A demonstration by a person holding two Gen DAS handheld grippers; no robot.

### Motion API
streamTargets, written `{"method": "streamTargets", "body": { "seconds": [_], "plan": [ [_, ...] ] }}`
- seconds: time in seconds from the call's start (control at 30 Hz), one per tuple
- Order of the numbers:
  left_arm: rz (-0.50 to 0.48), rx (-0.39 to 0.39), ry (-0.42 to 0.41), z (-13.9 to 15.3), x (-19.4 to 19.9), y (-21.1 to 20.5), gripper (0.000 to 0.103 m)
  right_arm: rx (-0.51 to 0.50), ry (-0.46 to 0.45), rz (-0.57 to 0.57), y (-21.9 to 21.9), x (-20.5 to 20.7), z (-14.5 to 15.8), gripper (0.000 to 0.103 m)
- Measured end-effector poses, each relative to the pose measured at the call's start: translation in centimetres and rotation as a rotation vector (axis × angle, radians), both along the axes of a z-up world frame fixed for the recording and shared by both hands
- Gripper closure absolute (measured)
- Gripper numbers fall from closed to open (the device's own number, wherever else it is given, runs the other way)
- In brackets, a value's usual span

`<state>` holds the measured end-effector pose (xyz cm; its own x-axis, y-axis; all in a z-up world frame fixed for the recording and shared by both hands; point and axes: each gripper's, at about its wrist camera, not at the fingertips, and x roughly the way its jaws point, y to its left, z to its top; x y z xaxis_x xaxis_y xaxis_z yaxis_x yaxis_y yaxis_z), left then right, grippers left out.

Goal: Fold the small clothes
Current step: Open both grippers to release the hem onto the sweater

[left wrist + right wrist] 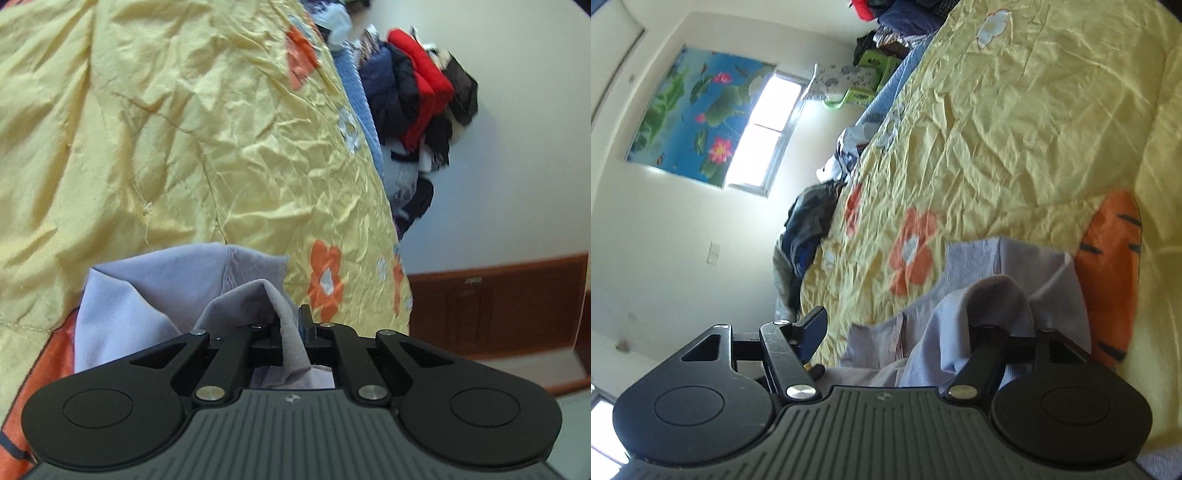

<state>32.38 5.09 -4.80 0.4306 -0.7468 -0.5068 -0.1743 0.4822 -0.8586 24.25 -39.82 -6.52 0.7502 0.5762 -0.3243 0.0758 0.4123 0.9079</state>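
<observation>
A small pale lavender garment [155, 295] lies bunched on the yellow flowered bedspread [184, 129]. My left gripper [293, 325] is shut on a fold of it, and the cloth runs down between the fingers. In the right wrist view the same garment [979, 295] is draped over the right finger and hides it. My right gripper [897, 328] is open, its left finger [814, 328] bare and the cloth lying across the gap.
A heap of dark, red and blue clothes [413, 96] lies at the bed's far edge by the white wall. More dark clothes [809, 229] lie along the bed edge in the right wrist view. An orange carrot print [1112, 273] marks the bedspread. A wooden cabinet [495, 310] stands beyond the bed.
</observation>
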Motion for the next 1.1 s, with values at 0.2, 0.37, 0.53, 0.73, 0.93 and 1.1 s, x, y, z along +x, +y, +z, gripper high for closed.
{"method": "streamTargets", "body": {
  "seconds": [0.2,0.37,0.53,0.73,0.93,1.1],
  "plan": [
    [0.042,-0.086,0.11,-1.9,0.4,0.6,0.08,0.14,0.021,-0.105,-1.7,0.3,-1.8,0.032],
    [0.104,-0.19,0.112,-1.7,0.7,1.5,0.038,0.243,0.013,-0.13,-2.6,-0.2,-2.8,0.022],
    [0.098,-0.189,0.103,-0.7,1.6,0.8,0.038,0.19,0.066,-0.029,-1.7,0.9,-1.9,0.014],
    [0.178,-0.231,0.153,-1.6,2.1,0.9,0.038,0.232,0.01,0.001,-0.8,1.0,-0.4,0.013],
    [0.237,-0.223,0.169,-2.2,2.1,1.8,0.038,0.221,-0.037,-0.197,-2.8,0.6,-0.6,0.01],
    [0.24,-0.197,0.124,-1.2,2.1,2.3,0.035,0.147,-0.021,-0.23,-2.9,0.3,-1.3,0.01]
  ]
}}
